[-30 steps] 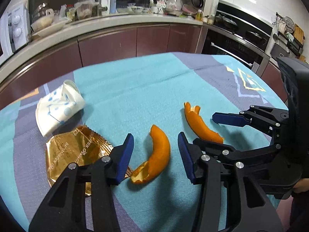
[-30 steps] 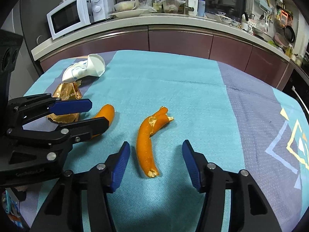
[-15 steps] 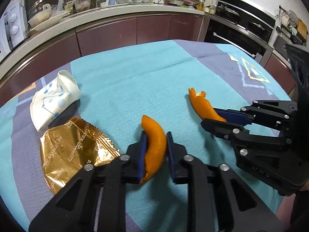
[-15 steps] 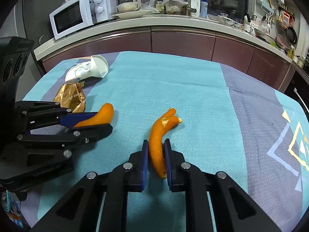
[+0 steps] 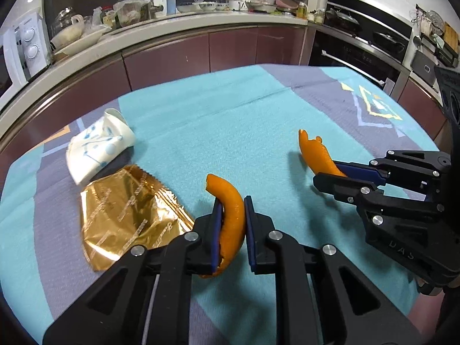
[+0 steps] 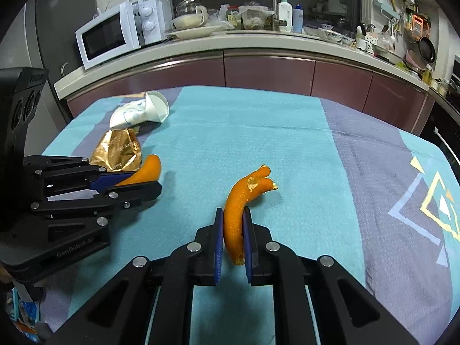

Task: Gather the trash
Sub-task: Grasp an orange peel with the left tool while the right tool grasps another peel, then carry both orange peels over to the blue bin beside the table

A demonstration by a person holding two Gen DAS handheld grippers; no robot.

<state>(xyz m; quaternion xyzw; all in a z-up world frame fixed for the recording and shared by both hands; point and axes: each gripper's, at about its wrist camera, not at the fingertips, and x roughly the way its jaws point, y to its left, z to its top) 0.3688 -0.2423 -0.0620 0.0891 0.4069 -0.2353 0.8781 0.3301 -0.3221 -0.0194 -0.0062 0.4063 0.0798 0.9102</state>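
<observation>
Two curved orange peels lie on the turquoise tablecloth (image 5: pixel 230 115). My left gripper (image 5: pixel 232 205) is still closing, and its blue pads press on the left peel (image 5: pixel 225 191). My right gripper (image 6: pixel 233 214) is shut on the right peel (image 6: pixel 244 192), whose torn end sticks out ahead. Each wrist view shows the other gripper from the side: the right gripper (image 5: pixel 330 174) on its peel (image 5: pixel 313 152), and the left gripper (image 6: pixel 146 179) on its peel (image 6: pixel 149 168). A gold foil wrapper (image 5: pixel 126 215) and a crumpled white paper cup (image 5: pixel 97 146) lie to the left.
A kitchen counter (image 6: pixel 258 43) with dishes, bottles and a white microwave (image 6: pixel 115 34) curves behind the table. A built-in oven (image 5: pixel 359 54) stands at the right. The cloth's far half (image 6: pixel 258 123) carries nothing.
Both grippers went from wide open around the peels to shut on them. The left one has shifted a little with its peel; the right has stayed in place.
</observation>
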